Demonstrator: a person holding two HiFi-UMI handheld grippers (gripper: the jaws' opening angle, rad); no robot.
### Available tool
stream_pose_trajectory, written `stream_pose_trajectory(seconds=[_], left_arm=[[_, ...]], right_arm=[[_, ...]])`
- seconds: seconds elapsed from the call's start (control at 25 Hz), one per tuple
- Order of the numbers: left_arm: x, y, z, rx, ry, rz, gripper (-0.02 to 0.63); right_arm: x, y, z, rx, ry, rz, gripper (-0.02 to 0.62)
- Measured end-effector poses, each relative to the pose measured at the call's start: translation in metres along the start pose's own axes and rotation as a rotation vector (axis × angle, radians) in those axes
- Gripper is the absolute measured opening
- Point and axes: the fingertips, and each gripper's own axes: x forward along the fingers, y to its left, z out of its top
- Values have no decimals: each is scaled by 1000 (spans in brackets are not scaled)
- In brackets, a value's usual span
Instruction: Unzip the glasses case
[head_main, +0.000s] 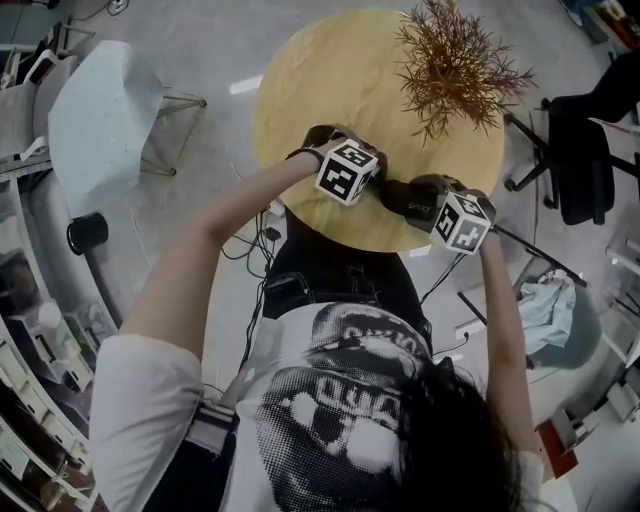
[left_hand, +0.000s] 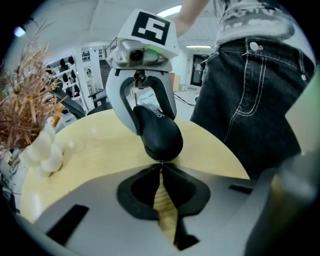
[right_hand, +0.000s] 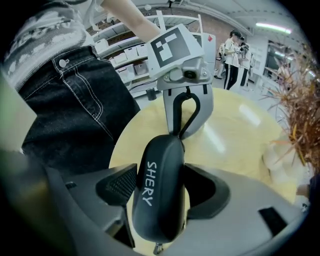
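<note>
the glasses case (head_main: 408, 196) sits over the near edge of the round tabletop (head_main: 330, 70), right of its middle, between the two tools. its long axis runs roughly along that near edge. one end points at the left tool (head_main: 384, 189) and the other at the right tool (head_main: 428, 203).

in the right gripper view the case (right_hand: 160, 190) stretches straight away from the camera. white lettering "shery" runs along its length on the upper face. the right tool (right_hand: 160, 188) is closed on it, one pad (right_hand: 118, 188) pressed to each long side. at the end nearest that camera a small metal piece (right_hand: 157, 248) hangs down; what it is i cannot tell. the head view shows neither the pads nor that piece, only the marker cubes and the dark case.

in the left gripper view the case (left_hand: 159, 132) comes end-on, rounded tip toward the camera. the left tool (left_hand: 161, 165) is closed, its tips meeting on a thin glint at that tip, seemingly the zip pull (left_hand: 160, 161). whether the case rests on the wood or is lifted off it, no view settles.

a dried plant (head_main: 455, 60) stands at the far right edge of the tabletop, well apart from the case.
</note>
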Motion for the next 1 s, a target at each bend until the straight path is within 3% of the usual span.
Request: stream_pose_trajectory(seconds=[0.28,0.56,1.0], left_arm=[[-3,0,0,-140,-46,66,16],[-4,-4,-2,-208,-18,138,15],[2,-26,7,-440,-60,245,15]], right_arm=[[-1,-1,-2,32,-32,-18,296],[-5,-7,-4,171,-138,-48,287],[-4,-8,-4,222,-164,-118,285]])
